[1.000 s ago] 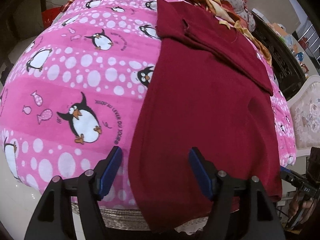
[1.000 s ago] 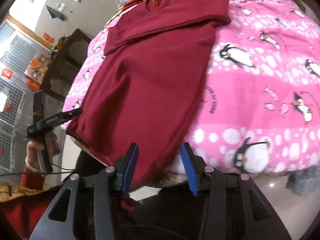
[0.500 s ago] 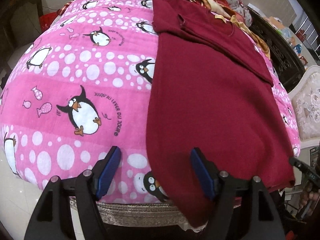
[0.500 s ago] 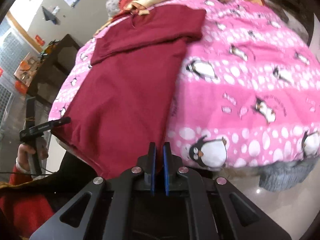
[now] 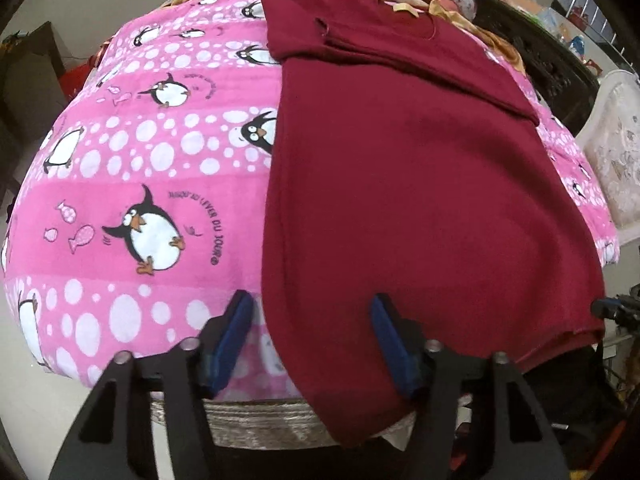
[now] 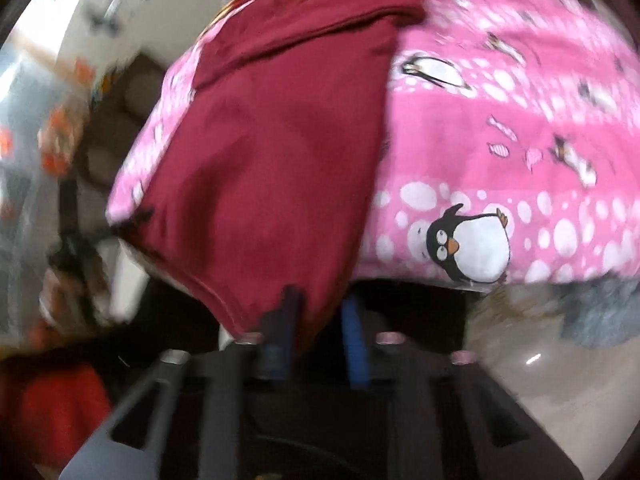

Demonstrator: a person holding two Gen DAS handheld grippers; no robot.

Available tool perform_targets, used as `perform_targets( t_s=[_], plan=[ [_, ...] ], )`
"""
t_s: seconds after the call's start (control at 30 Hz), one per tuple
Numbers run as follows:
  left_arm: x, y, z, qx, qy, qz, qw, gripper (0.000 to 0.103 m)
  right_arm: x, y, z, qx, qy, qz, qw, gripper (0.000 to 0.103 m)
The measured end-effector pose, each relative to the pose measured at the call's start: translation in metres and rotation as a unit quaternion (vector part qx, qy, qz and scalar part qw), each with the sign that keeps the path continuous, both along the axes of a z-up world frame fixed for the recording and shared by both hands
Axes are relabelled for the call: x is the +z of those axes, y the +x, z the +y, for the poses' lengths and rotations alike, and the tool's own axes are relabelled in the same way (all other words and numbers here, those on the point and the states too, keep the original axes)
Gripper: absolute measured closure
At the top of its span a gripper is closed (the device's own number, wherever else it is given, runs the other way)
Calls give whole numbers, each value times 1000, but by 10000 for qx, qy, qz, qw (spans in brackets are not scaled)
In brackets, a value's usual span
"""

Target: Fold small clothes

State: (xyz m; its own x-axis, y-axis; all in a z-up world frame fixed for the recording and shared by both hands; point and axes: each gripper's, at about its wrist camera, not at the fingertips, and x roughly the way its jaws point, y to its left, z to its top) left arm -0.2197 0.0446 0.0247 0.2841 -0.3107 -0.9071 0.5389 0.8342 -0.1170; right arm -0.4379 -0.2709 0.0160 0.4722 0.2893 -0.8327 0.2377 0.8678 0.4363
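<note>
Since the earlier frame the left gripper [image 5: 312, 344] has narrowed its jaws around the near-left hem corner of the maroon shirt [image 5: 400, 184]; the cloth lies between the blue pads, which do not visibly press on it yet. At the shirt's other near corner, the right gripper [image 6: 318, 320] shows in a blurred view with the hem caught between its pads, and it seems clamped on the fabric, where a second ago its jaws stood apart.

That shirt lies lengthwise on the right half of the pink penguin blanket [image 5: 132, 152], collar at the far end, its near hem hanging over the near edge. The sleeves are already turned in across the chest at the far end, so the side folds look done. What seems left is carrying the hem toward the collar and flattening the result.

Printed beside one penguin [image 5: 150, 236], the curved writing appears to read "JUSQU'AU LEVER DU JOUR".
</note>
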Motion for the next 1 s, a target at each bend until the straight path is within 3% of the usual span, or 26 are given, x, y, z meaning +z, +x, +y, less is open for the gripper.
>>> perform_targets(
  t_s=[0.1, 0.2, 0.3, 0.43, 0.6, 0.67, 0.73, 1.0],
  plan=[
    [3, 6, 12, 235, -167, 229, 9993, 54, 6, -5, -8, -40, 150, -97, 9998, 87],
    [5, 10, 16, 408, -278, 379, 9981, 54, 11, -3, -12, -22, 337, -204, 9992, 87],
    [5, 10, 17, 545, -383, 490, 9966, 44, 12, 6, -8, 182, 453, -231, 9985, 83],
    [5, 8, 5, 460, -292, 489, 9973, 31, 4, 17, -5, 170, 679, -247, 9972, 69],
    [1, 6, -8, 350, -36, 390, 9986, 32, -5, 24, 2, 277, 799, -335, 9959, 69],
    [2, 7, -10, 333, 31, 349, 9988, 50, -6, 26, 5, 312, 726, -317, 9964, 70],
    [3, 8, -10, 329, 38, 370, 9988, 63, -2, 26, 6, 374, 635, -341, 9967, 82],
    [7, 9, -13, 315, -6, 387, 9988, 87, 14, 27, 0, 487, 678, -533, 9951, 85]
  ],
)
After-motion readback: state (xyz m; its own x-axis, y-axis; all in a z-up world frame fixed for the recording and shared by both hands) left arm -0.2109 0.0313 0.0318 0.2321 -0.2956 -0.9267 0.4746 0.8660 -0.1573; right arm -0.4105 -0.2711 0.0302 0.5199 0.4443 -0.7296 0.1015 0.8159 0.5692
